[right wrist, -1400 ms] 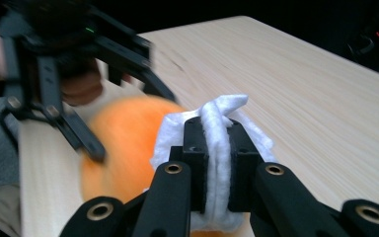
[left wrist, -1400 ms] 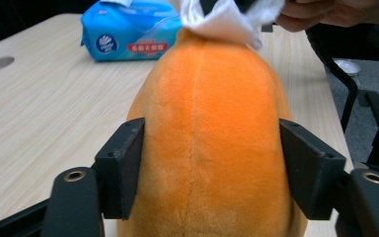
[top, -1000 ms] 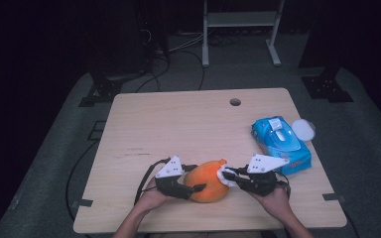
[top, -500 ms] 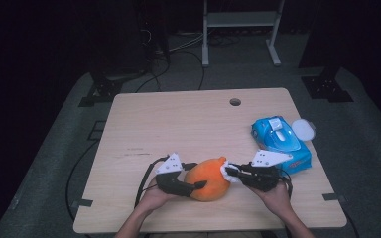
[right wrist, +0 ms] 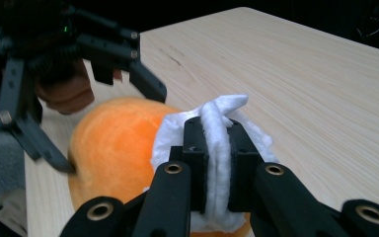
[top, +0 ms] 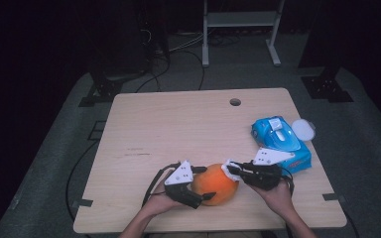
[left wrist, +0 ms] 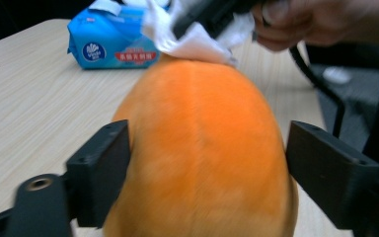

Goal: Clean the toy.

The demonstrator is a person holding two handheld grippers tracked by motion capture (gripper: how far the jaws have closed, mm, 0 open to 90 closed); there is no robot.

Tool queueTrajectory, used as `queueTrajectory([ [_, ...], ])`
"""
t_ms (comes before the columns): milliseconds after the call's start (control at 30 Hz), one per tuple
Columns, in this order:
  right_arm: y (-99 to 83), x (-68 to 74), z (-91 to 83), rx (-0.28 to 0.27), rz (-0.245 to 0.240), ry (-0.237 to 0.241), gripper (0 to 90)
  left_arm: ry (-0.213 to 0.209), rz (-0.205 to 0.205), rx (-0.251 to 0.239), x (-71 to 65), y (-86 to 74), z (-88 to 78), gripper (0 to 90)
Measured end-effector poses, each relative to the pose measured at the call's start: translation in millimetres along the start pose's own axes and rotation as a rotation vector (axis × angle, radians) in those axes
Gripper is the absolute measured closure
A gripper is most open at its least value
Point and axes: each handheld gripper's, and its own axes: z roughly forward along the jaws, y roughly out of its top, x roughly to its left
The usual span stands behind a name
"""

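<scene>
Work in hand: wiping a round orange plush fruit (top: 217, 184) with a crumpled white tissue wipe (right wrist: 212, 148).
Landmark: blue plastic pack of wet wipes (top: 281, 141), near the right edge of the light wooden table (top: 178, 124).
Fruit location: on the table, near its front edge, left of the pack, between the two grippers.
Left gripper (left wrist: 207, 170): jaws have just been opening; they now stand spread on either side of the fruit. The near jaw lies at the fruit's flank, the far jaw stands clear of it.
Right gripper (right wrist: 212, 148): jaws pressed together, pinching the wipe; wipe rests on the fruit's side that faces the pack.
Risk 1: with the left jaws loosened, wiping pressure probably pushes the fruit away from the pack or rolls it.
Risk 2: the wipe is held by a narrow fold; drag across plush may pull it out.
Risk 3: both grippers work close together; jaw contact is possible.
High view: gives the layout, the pack and a white round lid (top: 303, 130) just beside it.
Left gripper view: gives the jaw-to-fruit gaps.
Right gripper view: gives the pinch on the wipe.
</scene>
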Motion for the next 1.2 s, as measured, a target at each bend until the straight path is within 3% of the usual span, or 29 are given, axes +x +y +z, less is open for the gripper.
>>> queueTrajectory([
  [67,-0.5,-0.9,-1.0,0.002,0.012,0.007,81.1,0.007,-0.045,0.041,2.9,-0.1,3.3,10.1],
  [133,1.4,1.4,0.3,-0.007,0.024,0.020,81.1,0.011,-0.046,0.032,2.1,-2.7,5.7,14.3],
  [200,6.4,8.9,3.0,-0.015,-0.003,0.022,81.1,0.027,0.013,0.018,-1.6,-0.8,4.7,25.4],
  [233,9.7,12.2,3.5,-0.023,-0.014,0.030,81.1,0.053,0.057,-0.021,-5.7,2.4,2.9,32.5],
  [267,14.1,15.6,3.5,-0.036,-0.030,0.033,81.1,0.061,0.071,-0.030,-7.4,4.9,2.3,36.8],
  [400,17.7,17.1,2.3,-0.039,-0.060,0.014,81.2,0.076,0.122,-0.020,-11.8,5.7,3.5,37.6],
  [533,3.0,-2.1,1.6,-0.004,0.006,-0.005,81.2,0.055,0.141,-0.007,-11.2,2.5,1.3,36.1],
  [633,-2.4,-11.0,-3.4,0.011,0.030,-0.034,81.2,0.041,0.123,-0.010,-10.8,2.3,2.7,26.8],
  [733,-3.7,-9.2,-3.2,0.025,0.012,-0.045,81.2,0.046,0.044,0.028,-3.6,3.3,3.9,9.5],
  [800,-3.7,-8.9,-3.0,0.025,0.013,-0.042,81.2,0.012,-0.020,0.034,1.8,-0.5,4.1,6.8],
  [833,-3.6,-9.5,-2.9,0.023,0.018,-0.039,81.2,0.006,-0.026,0.031,2.3,-1.9,4.3,9.0],
  [867,-3.3,-9.7,-2.7,0.021,0.022,-0.036,81.2,0.005,-0.015,0.034,1.3,-2.5,4.8,12.9],
  [933,0.2,-6.7,-1.9,0.014,0.025,-0.025,81.2,0.029,0.059,0.031,-4.3,1.1,4.3,22.7],
  [1033,8.3,2.6,-1.8,-0.022,0.017,0.006,81.3,0.079,0.136,-0.014,-13.5,9.3,3.2,34.6],
  [1067,12.9,8.1,-1.9,-0.045,0.013,0.035,81.3,0.079,0.141,-0.022,-14.9,11.3,3.3,39.0],
  [1133,18.6,17.5,0.6,-0.055,-0.021,0.060,81.3,0.078,0.158,-0.010,-17.3,13.3,4.5,39.2],
  [1200,18.5,22.0,4.8,-0.031,-0.054,0.049,81.3,0.072,0.147,-0.002,-15.7,9.7,4.5,36.3],
])
